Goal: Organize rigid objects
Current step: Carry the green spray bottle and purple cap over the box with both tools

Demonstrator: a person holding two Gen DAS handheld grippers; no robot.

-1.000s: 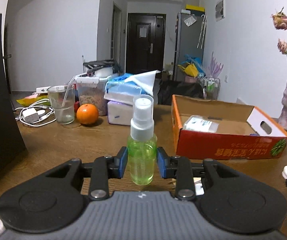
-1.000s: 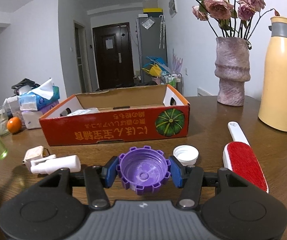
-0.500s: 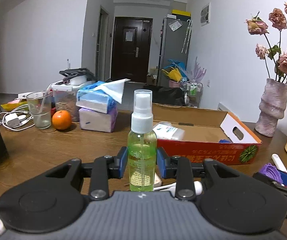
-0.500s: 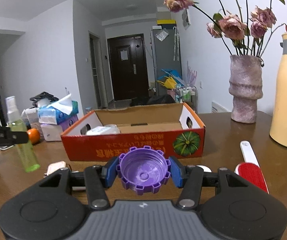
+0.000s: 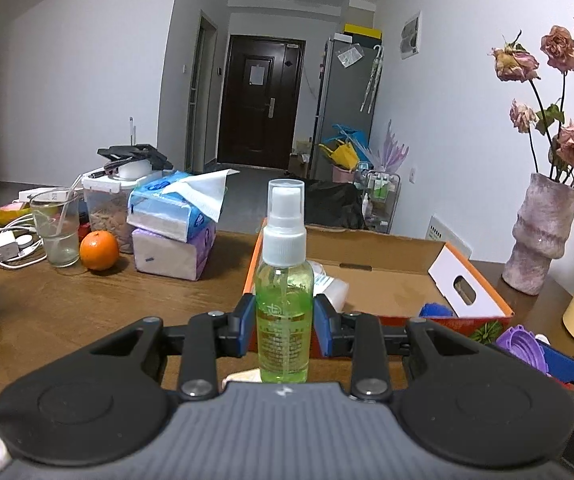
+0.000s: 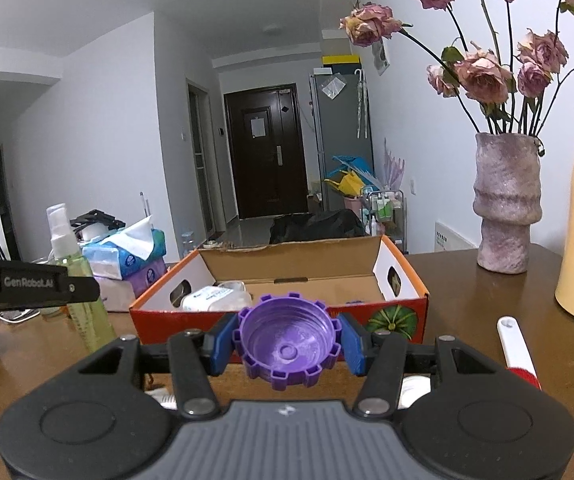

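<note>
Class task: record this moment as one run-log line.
left gripper: shut on green spray bottle | right gripper: shut on purple cap | target: cardboard box ahead

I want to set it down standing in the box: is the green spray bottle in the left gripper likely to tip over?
Probably tippy: the green spray bottle is tall and narrow with a small base. Its smooth clear plastic may slip between the left gripper pads. The liquid nearly fills it, adding some steadying weight. The cardboard box floor looks flat, which helps.

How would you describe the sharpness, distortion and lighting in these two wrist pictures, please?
Left wrist view: sharp, no motion blur; the label on the green spray bottle is legible as print; fisheye bends the walls, corners vignetted. Right wrist view: equally crisp on the purple cap; soft indoor light, mild sheen on the wooden table.
</note>
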